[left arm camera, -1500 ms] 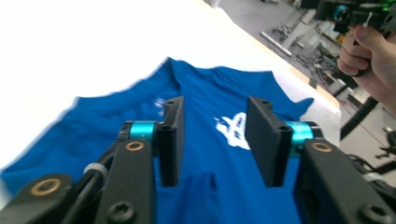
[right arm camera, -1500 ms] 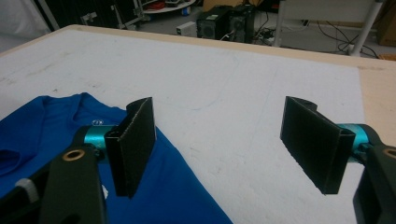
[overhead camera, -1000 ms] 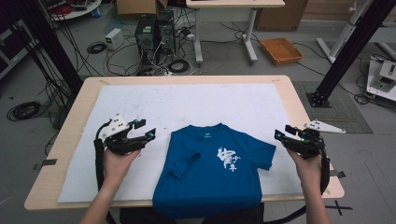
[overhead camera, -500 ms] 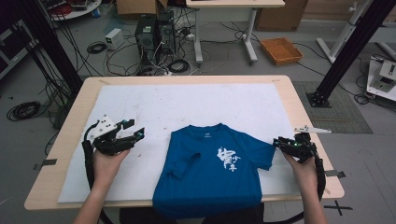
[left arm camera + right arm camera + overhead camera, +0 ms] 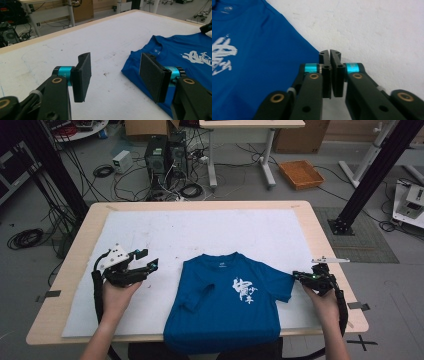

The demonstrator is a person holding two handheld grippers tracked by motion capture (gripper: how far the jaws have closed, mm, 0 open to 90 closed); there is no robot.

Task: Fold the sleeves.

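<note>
Left hand (image 5: pixel 116 295) comes up from the bottom edge holding the left gripper (image 5: pixel 146 261) level, its jaws spread wide with a clear gap between the pads (image 5: pixel 82 75), while the right hand (image 5: pixel 322 302) holds the right gripper (image 5: pixel 298 275) low, jaws pressed together, tips pointing inward toward the other gripper.

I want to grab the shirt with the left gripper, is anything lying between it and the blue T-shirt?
Nothing visible does. Between the open left gripper and the blue T-shirt there is just the bare white mat.
</note>
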